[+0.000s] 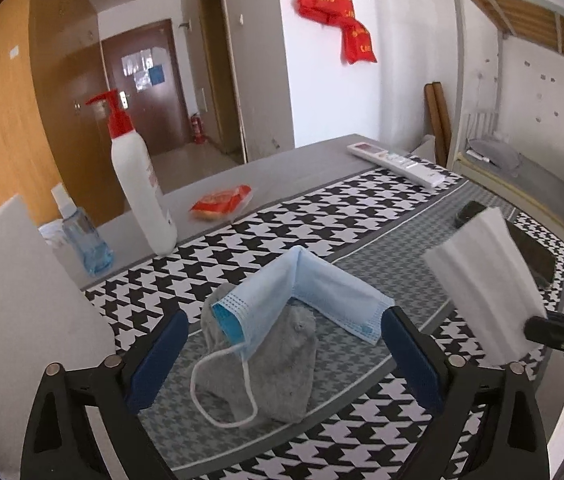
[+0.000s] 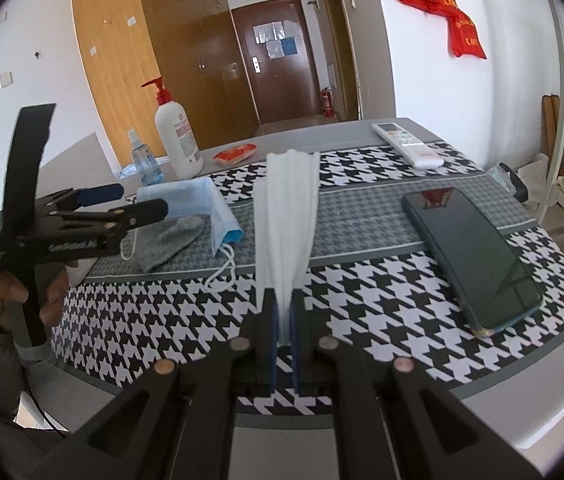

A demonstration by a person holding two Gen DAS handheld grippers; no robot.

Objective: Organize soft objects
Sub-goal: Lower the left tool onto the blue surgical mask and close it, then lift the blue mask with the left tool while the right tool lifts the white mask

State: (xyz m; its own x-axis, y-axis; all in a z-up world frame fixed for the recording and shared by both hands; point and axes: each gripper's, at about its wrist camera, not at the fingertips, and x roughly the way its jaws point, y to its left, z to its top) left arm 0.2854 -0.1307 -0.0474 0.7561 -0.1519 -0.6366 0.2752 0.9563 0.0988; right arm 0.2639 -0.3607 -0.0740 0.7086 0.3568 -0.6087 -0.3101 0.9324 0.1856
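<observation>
Right wrist view, L to R. Far left of frame: left gripper [image 2: 138,202] held up by a hand [image 2: 10,292], fingers apart, nothing between them. Behind it, upper left: clear spray bottle [image 2: 146,168] and white pump bottle w/ red top [image 2: 176,140], both upright on grey table [image 2: 302,130]. Just below: blue mask [image 2: 202,208], folded, draped over a grey sock [image 2: 170,240]; ear loop trailing onto houndstooth cloth [image 2: 382,292]. Small red packet [image 2: 236,154] behind the cloth's far edge. Centre: right gripper [image 2: 282,312] clamped tight on lower end of white mask [image 2: 286,220], which stood up off the cloth, pleats fanning toward its top. Right of centre: dark phone [image 2: 470,256] flat on cloth; white remote [image 2: 406,144] beyond it, upper right.

Left wrist view: blue pads [image 1: 162,356] wide apart, blue mask + sock lying between them, not touched. White mask at right edge of frame, pinched by right gripper's tip.
</observation>
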